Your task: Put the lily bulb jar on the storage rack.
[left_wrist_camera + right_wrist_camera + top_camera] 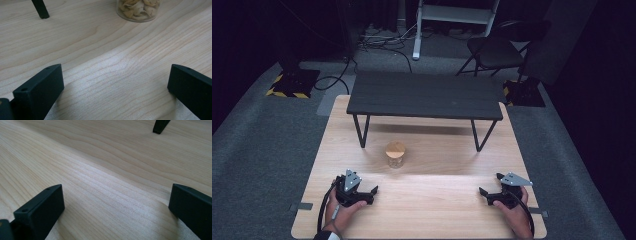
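Glass jar (395,155), wooden-lidded, upright on tabletop (437,210): far-right of left tongs (368,192), nearer them; both tongs, right (484,194) included, wide open, empty.

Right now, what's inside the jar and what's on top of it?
The jar holds pale, curled pieces, seen through the clear wall in the left gripper view; what they are I cannot tell. A round wooden lid sits on top and hides the fill level from above.

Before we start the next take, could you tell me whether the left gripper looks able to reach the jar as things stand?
Probably yes. The left gripper has its jaws open, and bare table lies between it and the jar, which stands in front of the black shelf.
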A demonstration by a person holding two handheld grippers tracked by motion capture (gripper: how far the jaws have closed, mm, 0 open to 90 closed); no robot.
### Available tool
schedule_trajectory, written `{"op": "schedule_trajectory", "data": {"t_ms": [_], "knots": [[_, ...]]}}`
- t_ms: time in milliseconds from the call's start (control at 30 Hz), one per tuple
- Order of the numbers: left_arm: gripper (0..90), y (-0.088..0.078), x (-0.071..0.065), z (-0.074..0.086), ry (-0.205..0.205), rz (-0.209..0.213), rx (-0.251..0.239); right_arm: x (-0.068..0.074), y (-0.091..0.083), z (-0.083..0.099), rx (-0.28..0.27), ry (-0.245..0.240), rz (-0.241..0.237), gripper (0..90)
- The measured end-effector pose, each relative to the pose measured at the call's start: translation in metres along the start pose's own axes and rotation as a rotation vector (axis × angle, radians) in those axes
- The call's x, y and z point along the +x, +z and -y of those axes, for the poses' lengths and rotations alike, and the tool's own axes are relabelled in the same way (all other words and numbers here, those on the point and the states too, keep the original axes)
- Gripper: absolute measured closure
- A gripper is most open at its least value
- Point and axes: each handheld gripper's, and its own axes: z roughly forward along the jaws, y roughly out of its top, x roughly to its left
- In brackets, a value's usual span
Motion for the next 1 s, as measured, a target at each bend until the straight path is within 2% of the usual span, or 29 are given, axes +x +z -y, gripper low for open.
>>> {"op": "schedule_trajectory", "data": {"t_ms": [833, 933, 1000], "knots": [[0.4, 0.0002, 0.0018, -0.0016, 0.003, 0.008, 0.004, 0.0001, 0.0000, -0.0001, 0.000, 0.001, 0.001, 0.0], [0.8, 0.0001, 0.0044, -0.0069, 0.004, 0.019, 0.022, 0.0002, -0.0001, 0.0000, 0.000, 0.000, 0.001, 0.0], [1.3, 0.0003, 0.0089, -0.0085, -0.008, 0.052, 0.007, 0.0001, -0.0001, 0.0000, 0.000, 0.000, 0.001, 0.0]]}}
